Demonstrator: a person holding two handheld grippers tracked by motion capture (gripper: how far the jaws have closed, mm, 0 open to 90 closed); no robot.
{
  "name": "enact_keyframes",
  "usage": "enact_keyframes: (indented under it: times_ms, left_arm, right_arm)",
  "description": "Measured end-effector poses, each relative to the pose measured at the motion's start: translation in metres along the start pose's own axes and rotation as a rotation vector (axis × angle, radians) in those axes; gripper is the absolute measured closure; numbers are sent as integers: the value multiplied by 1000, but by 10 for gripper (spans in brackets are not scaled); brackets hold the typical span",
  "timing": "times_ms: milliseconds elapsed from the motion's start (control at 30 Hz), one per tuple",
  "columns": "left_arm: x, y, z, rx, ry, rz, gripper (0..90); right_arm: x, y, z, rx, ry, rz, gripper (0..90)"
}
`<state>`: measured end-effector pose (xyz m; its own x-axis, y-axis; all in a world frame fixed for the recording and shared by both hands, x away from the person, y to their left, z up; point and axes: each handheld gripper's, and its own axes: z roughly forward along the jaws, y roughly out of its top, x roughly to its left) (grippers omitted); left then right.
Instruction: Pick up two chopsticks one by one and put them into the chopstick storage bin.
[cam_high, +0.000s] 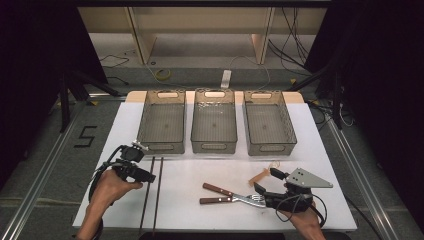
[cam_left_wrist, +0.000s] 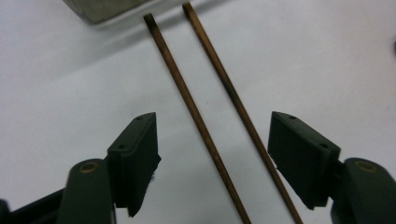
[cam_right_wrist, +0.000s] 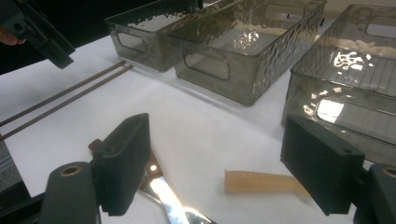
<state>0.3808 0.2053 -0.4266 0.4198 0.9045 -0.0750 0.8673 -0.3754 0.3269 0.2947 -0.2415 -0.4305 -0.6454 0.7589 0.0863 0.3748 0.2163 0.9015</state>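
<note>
Two thin dark chopsticks (cam_high: 151, 195) lie side by side on the white table (cam_high: 200, 170), at the left. My left gripper (cam_high: 150, 176) hovers over them. In the left gripper view both chopsticks (cam_left_wrist: 198, 119) run between its open jaws, and neither pad (cam_left_wrist: 135, 149) touches them. My right gripper (cam_high: 266, 181) is open low over the table at the right. A small pale wooden piece (cam_right_wrist: 261, 182) lies between its jaws (cam_right_wrist: 224, 163), untouched. Two wooden-handled utensils (cam_high: 217, 195) lie just left of it, and a metal part (cam_right_wrist: 163, 193) shows by the left pad.
Three see-through grey bins stand in a row at the back: left (cam_high: 142, 122), middle (cam_high: 214, 147), right (cam_high: 290, 127). All look empty. The left gripper (cam_right_wrist: 42, 32) shows far off in the right gripper view. Table edges lie close to both hands.
</note>
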Motion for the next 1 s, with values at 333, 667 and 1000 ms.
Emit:
enact_keyframes:
  times_ms: [333, 667, 1000]
  left_arm:
    - [-2, -4, 15, 70, 12, 21, 517]
    - [-5, -6, 25, 110, 25, 36, 594]
    - [-5, -7, 34, 146, 33, 51, 623]
  right_arm:
    - [0, 1, -2, -7, -5, -5, 261]
    - [0, 0, -1, -5, -5, -7, 261]
    - [1, 0, -1, -4, -1, -8, 263]
